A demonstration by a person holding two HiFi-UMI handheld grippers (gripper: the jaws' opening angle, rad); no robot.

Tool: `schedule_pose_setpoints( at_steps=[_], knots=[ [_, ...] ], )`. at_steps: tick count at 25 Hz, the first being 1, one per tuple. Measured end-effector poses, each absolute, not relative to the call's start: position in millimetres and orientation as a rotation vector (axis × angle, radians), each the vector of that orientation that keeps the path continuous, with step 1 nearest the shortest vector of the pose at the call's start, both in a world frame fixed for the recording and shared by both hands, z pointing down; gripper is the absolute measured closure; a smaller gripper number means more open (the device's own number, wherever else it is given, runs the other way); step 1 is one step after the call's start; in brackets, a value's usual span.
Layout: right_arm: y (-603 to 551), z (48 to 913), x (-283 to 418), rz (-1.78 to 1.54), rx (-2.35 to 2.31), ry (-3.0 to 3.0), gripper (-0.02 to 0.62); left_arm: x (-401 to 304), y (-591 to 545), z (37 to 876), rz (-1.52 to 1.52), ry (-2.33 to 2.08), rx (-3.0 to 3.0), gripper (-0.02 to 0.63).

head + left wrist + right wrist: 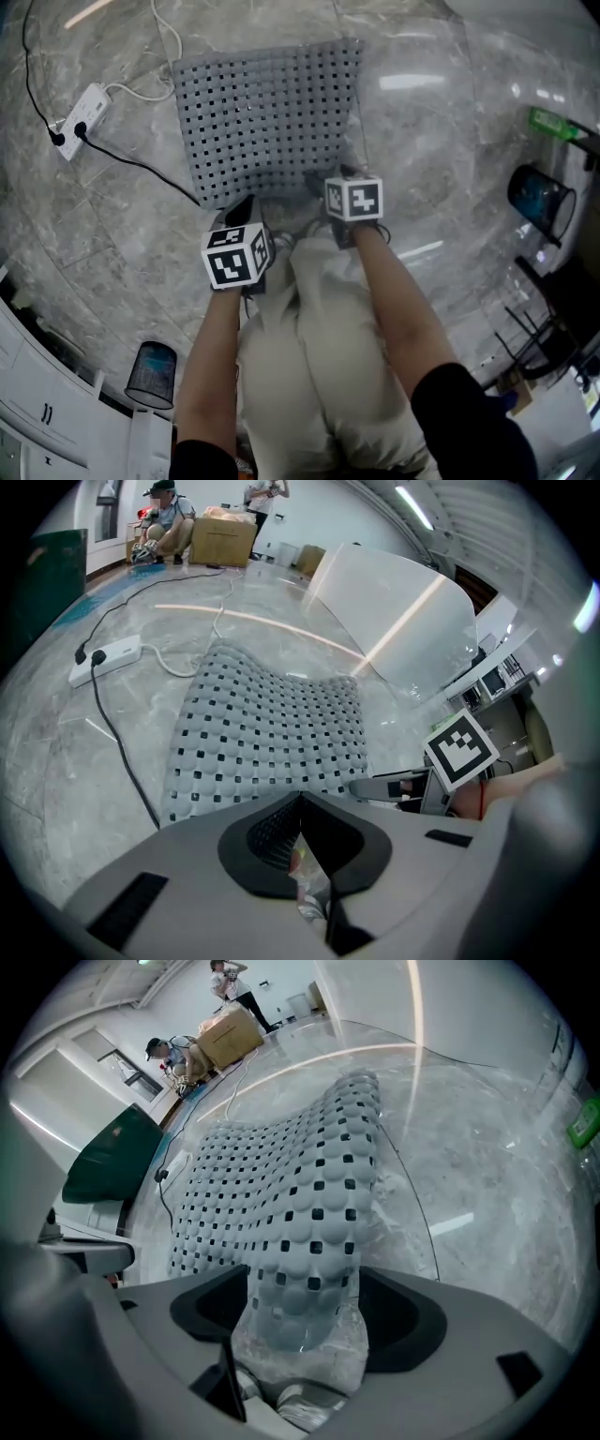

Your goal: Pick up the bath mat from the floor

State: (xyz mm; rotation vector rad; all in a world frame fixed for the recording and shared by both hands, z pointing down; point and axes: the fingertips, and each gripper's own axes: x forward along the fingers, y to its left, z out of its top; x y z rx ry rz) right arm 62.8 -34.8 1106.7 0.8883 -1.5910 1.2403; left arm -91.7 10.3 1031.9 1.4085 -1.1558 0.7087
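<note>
Grey bath mat (267, 117), square-hole grid, grey veined floor (450, 141), white power strip (84, 114), perhaps blue bin (539, 199)

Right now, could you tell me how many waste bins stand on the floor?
2: one mesh bin lower left in the head view, one dark bin at right; others may be hidden.

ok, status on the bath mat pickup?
Left gripper shut, no mat seen in it. Right gripper open, near edge of the grey perforated rubber bath mat between its jaws, ungripped. Black power cable lies along the mat's left edge.
</note>
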Motion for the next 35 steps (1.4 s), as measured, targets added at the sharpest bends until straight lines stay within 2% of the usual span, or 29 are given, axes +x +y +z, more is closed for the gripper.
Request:
schedule_pose_setpoints(
  at_steps=[20,23,28,32,35],
  knots=[
    [-49,1129,61,1.156,0.851,-1.578,0.236,-99,-9,1052,0.738,-1.169,1.422,0.605],
    [-55,1116,56,1.112,0.842,-1.609,0.289,-98,-3,1048,0.749,-1.157,1.410,0.606],
    [-54,1092,48,1.095,0.834,-1.617,0.421,-96,3,1031,0.764,-1.147,1.396,0.606],
    [-48,1065,55,1.107,0.865,-1.620,0.493,-92,4,1010,0.772,-1.138,1.394,0.606],
    [-42,1045,56,1.167,0.889,-1.607,0.523,-93,5,993,0.783,-1.136,1.389,0.606]
  ],
)
